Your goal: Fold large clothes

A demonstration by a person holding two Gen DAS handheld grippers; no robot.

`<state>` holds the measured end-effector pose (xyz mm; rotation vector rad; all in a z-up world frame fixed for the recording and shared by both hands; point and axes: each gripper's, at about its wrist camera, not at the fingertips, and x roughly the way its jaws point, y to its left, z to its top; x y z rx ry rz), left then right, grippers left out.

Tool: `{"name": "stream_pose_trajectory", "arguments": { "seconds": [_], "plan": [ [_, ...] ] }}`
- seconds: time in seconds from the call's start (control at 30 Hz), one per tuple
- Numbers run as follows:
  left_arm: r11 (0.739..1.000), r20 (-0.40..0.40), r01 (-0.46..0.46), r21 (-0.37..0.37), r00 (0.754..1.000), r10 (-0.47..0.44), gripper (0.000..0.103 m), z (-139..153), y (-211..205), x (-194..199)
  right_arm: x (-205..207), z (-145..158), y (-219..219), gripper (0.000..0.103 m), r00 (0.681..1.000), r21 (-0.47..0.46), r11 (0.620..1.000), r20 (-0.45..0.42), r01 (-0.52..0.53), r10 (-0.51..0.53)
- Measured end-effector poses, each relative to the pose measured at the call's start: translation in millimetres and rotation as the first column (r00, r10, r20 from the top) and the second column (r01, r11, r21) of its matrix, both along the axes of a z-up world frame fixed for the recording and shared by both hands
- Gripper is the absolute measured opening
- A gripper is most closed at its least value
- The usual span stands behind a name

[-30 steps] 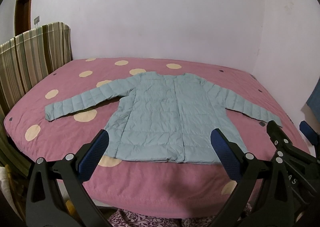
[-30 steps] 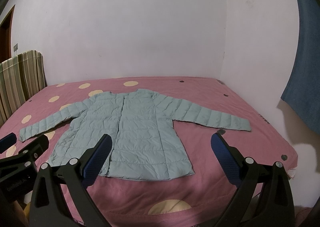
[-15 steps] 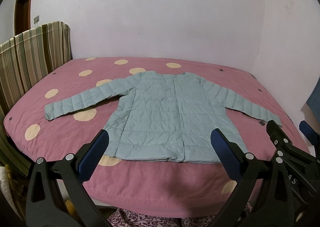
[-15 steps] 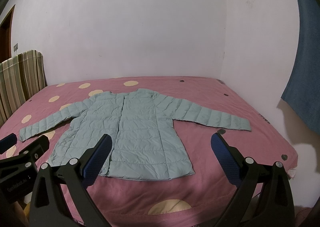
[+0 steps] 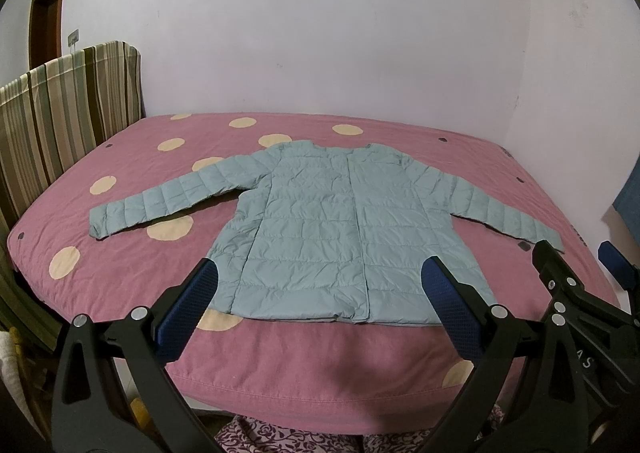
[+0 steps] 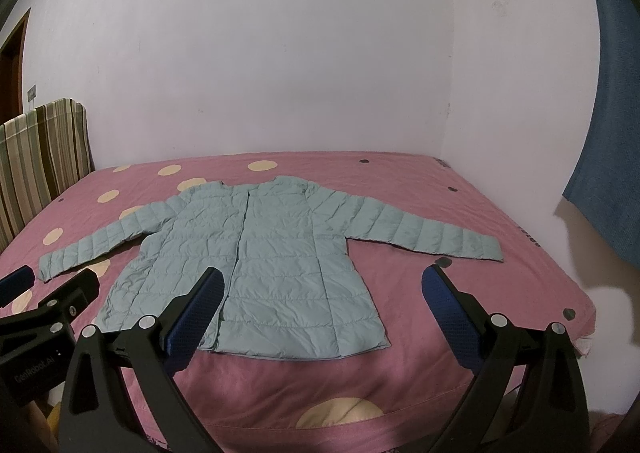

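A pale blue-green quilted jacket (image 5: 340,225) lies flat and face up on the bed, both sleeves spread out to the sides, hem toward me. It also shows in the right wrist view (image 6: 256,265). My left gripper (image 5: 320,285) is open and empty, held above the near edge of the bed in front of the hem. My right gripper (image 6: 320,293) is open and empty, over the hem's right part. Each gripper shows at the edge of the other's view.
The bed has a pink cover (image 5: 120,253) with cream dots. A striped headboard (image 5: 60,113) stands at the left. White walls close the far side and the right. A blue cloth (image 6: 608,133) hangs on the right wall.
Both grippers have risen very slightly and stayed open. The jacket has not moved.
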<state>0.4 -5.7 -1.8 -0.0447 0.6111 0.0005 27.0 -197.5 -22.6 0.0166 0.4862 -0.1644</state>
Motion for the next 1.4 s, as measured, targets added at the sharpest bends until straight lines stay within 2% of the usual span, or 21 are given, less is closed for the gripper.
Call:
{"name": "stream_pose_trajectory", "arguments": {
  "seconds": [0.77,1.13,1.27,1.4],
  "plan": [
    [1.0,-0.013,0.001,0.001,1.0,-0.001,0.101,-6,-6,-2,1,-3,3,0.098,1.0,0.0,1.0,-0.004,-0.005,0.005],
    [1.0,-0.048,-0.01,-0.008,0.999,0.01,0.101,-13,-3,18,17,-12,3,0.098,0.999,0.018,1.0,-0.032,-0.013,0.013],
    [0.999,-0.068,-0.038,-0.005,0.997,0.038,0.101,-20,6,33,25,-16,-6,0.098,0.999,0.055,0.998,-0.037,-0.006,0.008],
    [0.993,-0.079,-0.119,0.003,0.99,0.119,0.101,-32,28,61,42,-22,-21,0.098,1.0,0.103,0.995,-0.022,0.01,-0.008]
  ]
}}
